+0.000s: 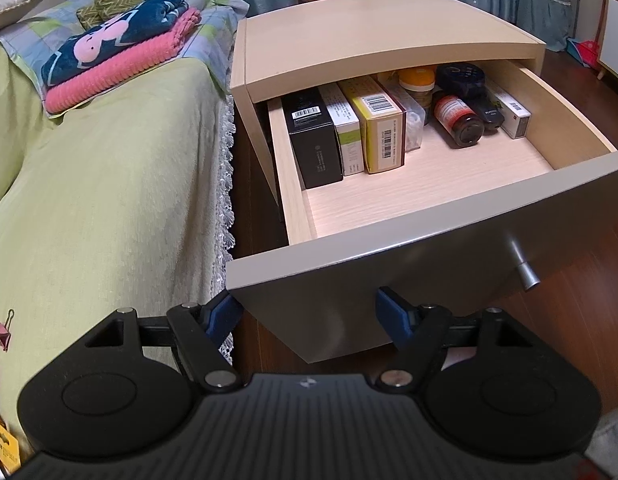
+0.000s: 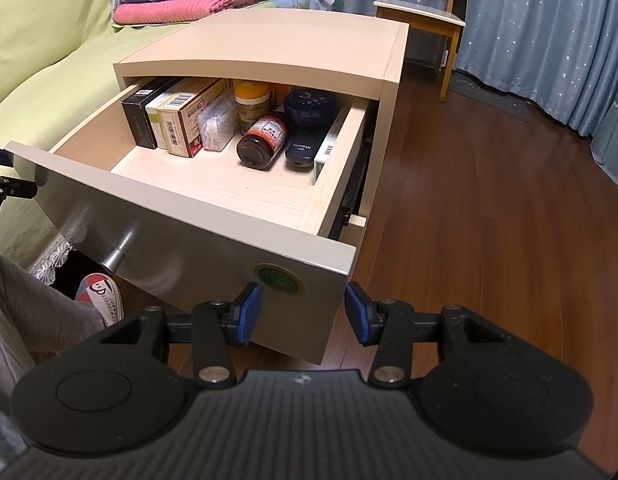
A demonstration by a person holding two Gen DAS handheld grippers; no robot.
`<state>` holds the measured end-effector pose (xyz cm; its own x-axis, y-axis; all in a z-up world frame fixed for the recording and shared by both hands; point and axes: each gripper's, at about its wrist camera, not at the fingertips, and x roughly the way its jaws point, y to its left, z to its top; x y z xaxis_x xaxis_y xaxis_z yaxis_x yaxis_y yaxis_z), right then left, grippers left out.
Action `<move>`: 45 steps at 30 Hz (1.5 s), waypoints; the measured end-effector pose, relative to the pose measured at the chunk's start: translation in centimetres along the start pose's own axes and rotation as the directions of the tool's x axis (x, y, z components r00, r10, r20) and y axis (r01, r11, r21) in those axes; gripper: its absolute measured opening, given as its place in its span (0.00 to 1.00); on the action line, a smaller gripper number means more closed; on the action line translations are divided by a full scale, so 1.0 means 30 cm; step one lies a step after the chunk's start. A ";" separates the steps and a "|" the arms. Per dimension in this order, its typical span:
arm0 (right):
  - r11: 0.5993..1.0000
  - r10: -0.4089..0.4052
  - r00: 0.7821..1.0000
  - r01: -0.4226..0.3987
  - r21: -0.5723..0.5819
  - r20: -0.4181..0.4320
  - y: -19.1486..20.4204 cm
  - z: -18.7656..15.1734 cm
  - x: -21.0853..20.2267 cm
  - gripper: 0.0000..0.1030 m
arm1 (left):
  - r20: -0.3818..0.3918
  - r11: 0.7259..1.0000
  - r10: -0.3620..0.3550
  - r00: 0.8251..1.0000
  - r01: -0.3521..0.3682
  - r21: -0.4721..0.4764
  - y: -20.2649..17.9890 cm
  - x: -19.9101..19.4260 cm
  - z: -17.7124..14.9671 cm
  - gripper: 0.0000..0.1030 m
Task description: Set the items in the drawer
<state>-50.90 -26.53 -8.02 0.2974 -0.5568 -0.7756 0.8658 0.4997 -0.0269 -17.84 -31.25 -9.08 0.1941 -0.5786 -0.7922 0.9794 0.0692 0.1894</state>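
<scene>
The big green bed (image 1: 101, 184) sits on your left, with folded blankets (image 1: 121, 40) at its far end. Next to it stands the little wooden nightstand (image 1: 373, 28).

Its drawer (image 1: 413, 268) is pulled far out. The drawer already holds lots of things, all pushed to the back. There is a row of boxes (image 1: 349, 128) standing side by side, then a dark jar with a red label (image 1: 457, 120) lying down. A black shaver (image 2: 305, 140) lies beside the jar, and a white box (image 1: 513, 114) rests by the right wall. The front part of the drawer floor is bare.

It looks like the putting-in part is done, or nearly done. If more things go in, set them on the bare front part, so you don't knock the boxes over. If you close the drawer next, push flat on the grey front, near the silver knob (image 1: 523, 266). Push slowly and straight, so the jar doesn't roll.

Your left tool (image 1: 309, 318) is spread wide and holds nothing. It hangs low in front of the drawer's left corner and does not seem to touch it. Your right tool (image 2: 303, 312) is spread too, and empty. It hangs by the drawer's right corner, very close, but I can't tell if it touches.
</scene>
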 end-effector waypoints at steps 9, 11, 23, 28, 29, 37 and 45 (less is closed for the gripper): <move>1.000 -0.012 1.000 0.012 0.017 0.017 -0.011 0.014 0.021 0.41 | -0.002 1.000 0.011 1.000 -0.011 -0.024 -0.003 0.001 -0.007 0.71; 1.000 -0.015 1.000 0.015 0.020 0.022 -0.003 0.011 0.023 0.41 | -0.002 0.999 0.012 1.000 -0.012 -0.030 -0.003 -0.001 -0.010 0.71; 0.999 -0.025 0.999 0.023 0.034 0.045 -0.007 0.019 0.040 0.41 | 0.002 0.998 0.020 1.000 -0.020 -0.054 -0.002 -0.008 -0.014 0.70; 0.999 -0.026 0.998 0.024 0.036 0.053 -0.011 0.024 0.048 0.41 | 0.002 0.998 0.025 1.000 -0.024 -0.062 -0.005 -0.007 -0.012 0.70; 0.999 -0.025 0.998 0.023 0.036 0.054 -0.012 0.025 0.049 0.41 | 0.001 0.998 0.025 1.000 -0.025 -0.063 -0.006 -0.007 -0.011 0.70; 0.999 -0.024 0.997 0.021 0.042 0.068 -0.017 0.026 0.053 0.41 | -0.002 0.997 0.032 0.999 -0.032 -0.070 -0.007 0.003 0.014 0.70; 0.999 -0.024 0.996 0.020 0.045 0.082 -0.023 0.036 0.064 0.41 | -0.003 0.995 0.048 0.999 -0.048 -0.088 -0.014 0.010 0.021 0.70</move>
<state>-50.50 -28.67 -8.80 0.3085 -0.6215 -0.7201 0.8890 0.4576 -0.0140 -18.22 -31.96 -9.03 0.2413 -0.5717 -0.7842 0.9700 0.1682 0.1758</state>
